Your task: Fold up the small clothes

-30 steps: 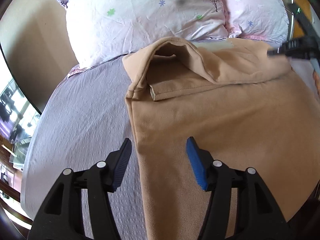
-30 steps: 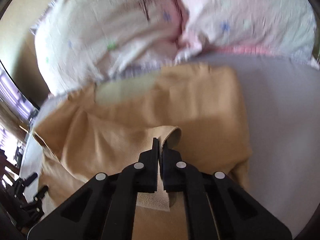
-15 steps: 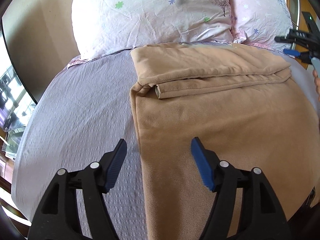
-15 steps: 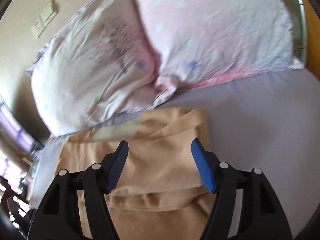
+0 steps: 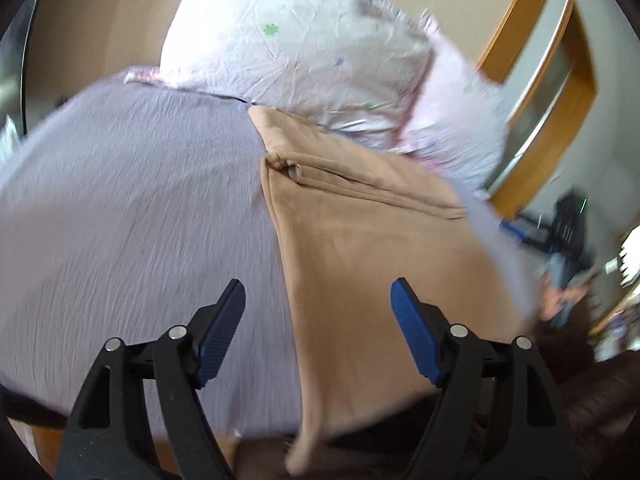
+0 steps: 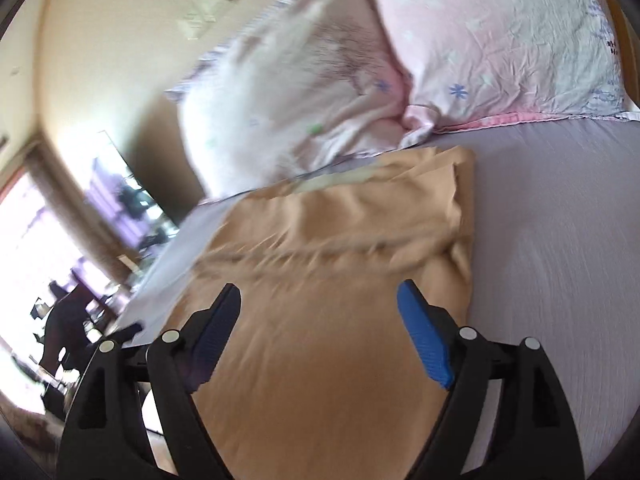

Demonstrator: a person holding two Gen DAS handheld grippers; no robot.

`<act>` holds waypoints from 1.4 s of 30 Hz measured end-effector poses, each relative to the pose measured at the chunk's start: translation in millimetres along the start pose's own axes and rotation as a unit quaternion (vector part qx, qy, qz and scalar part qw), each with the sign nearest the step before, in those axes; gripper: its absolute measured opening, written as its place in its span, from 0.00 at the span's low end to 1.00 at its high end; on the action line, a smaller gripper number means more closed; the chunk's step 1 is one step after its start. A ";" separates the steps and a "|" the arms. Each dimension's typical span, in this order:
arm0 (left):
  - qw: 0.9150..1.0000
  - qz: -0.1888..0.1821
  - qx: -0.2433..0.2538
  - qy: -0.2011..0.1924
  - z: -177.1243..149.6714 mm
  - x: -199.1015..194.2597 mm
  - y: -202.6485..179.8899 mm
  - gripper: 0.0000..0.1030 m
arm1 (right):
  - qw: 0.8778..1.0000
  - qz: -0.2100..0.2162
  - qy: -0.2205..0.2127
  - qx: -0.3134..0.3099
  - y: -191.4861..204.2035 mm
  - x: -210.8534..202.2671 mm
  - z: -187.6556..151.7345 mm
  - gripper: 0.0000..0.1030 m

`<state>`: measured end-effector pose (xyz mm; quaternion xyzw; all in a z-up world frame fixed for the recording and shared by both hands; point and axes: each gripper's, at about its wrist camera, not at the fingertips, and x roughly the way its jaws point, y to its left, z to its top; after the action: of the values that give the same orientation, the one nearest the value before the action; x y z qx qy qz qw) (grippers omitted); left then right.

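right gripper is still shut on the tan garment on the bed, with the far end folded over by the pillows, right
Not quite: the right gripper is open and holds nothing, as the right wrist view shows. The rest stands: the tan garment lies on the bed, its far end folded over by the pillows.

The garment (image 5: 360, 240) is spread on the bed (image 5: 132, 208), its far end folded back over itself toward the two pillows (image 5: 304, 52), which are set side by side at the head of the bed, just behind the fold. In the left wrist view, bare sheet is seen to the left of the garment; in the right wrist view, to its right. Both pairs of tongs, left (image 5: 318, 304) and right (image 6: 319, 308), are held over its near part, apart from it.
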<state>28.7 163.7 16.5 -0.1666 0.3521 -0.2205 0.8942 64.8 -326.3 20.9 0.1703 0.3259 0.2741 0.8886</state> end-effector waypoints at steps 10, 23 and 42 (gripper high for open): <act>0.995 -0.052 -0.008 0.079 -87.4 -5.6 18.6 0.75 | 0.992 -0.012 0.093 0.084 -49.6 -42.2 -149.3 0.80; 0.978 -0.179 -0.080 0.071 -81.9 29.3 10.9 0.04 | 0.985 0.152 0.040 0.067 -29.3 -29.4 -150.7 0.06; 0.985 -0.028 -0.169 0.028 206.1 202.6 45.1 0.05 | 0.975 -0.043 -0.048 0.214 -119.8 148.1 139.6 0.06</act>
<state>318.8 127.7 26.9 -0.3188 0.4042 -0.1872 0.8366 298.1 -349.9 -6.9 0.3553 0.3413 0.1512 0.8570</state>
